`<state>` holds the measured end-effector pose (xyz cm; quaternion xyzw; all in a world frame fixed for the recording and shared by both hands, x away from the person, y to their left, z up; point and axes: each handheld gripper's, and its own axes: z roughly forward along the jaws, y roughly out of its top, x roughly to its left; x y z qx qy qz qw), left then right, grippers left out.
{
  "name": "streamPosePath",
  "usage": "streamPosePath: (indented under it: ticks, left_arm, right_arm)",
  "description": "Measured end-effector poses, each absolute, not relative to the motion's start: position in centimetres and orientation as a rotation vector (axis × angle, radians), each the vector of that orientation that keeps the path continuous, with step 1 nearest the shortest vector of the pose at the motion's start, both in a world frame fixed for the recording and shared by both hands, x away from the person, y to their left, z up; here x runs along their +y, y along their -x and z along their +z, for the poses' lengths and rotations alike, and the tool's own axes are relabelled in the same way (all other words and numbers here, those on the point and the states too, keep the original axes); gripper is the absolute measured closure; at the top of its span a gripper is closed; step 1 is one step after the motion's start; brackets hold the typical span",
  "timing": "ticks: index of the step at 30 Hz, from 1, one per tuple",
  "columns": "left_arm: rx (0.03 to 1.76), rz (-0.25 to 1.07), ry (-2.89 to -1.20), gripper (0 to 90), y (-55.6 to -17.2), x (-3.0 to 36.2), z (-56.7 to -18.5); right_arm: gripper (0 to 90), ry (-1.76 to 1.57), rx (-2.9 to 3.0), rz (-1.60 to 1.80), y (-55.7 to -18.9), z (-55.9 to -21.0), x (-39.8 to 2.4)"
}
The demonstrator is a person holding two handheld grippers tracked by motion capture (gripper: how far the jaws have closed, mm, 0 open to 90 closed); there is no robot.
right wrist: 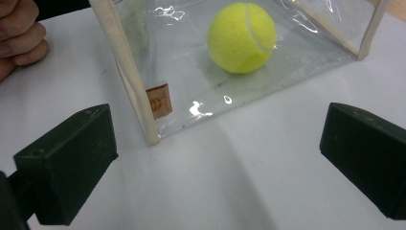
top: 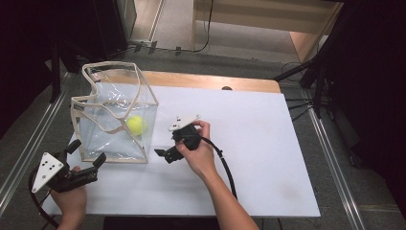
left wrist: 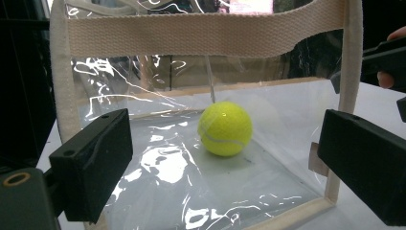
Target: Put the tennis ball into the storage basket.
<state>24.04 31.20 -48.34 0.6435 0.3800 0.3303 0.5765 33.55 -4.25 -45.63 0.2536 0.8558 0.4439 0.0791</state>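
Tennis ball (top: pixel 136 124) sits on the floor of a clear plastic bag (top: pixel 115 115) with cream webbing edges, which stands upright and open-topped at the left of the white table (top: pixel 268 158), so the ball can be seen through every wall but reached only from above. Both tools are positioned low at the bag's near corner rather than over its mouth. The left gripper (top: pixel 87 155) hovers just in front of the bag's near wall with its jaws spread wide and nothing between them, looking straight through the plastic at the ball. The right gripper (top: pixel 166 153), held in the person's right hand (top: pixel 198 151), points at the bag's near right corner from just beside it, jaws likewise wide apart and empty. Whether either tool touches the bag is hard to tell from above; the gripper views suggest a small gap.
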Motion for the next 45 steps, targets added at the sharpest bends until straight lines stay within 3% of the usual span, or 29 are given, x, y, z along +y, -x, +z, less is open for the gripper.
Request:
streamPosePath:
  ticks: [45]
  left_arm:
    - [0.886, 0.789, -1.520, 5.4, -24.0, 31.0, -48.4]
  right_arm:
    - [0.0, -1.062, 2.272, 1.344, -29.0, -48.7, -19.5]
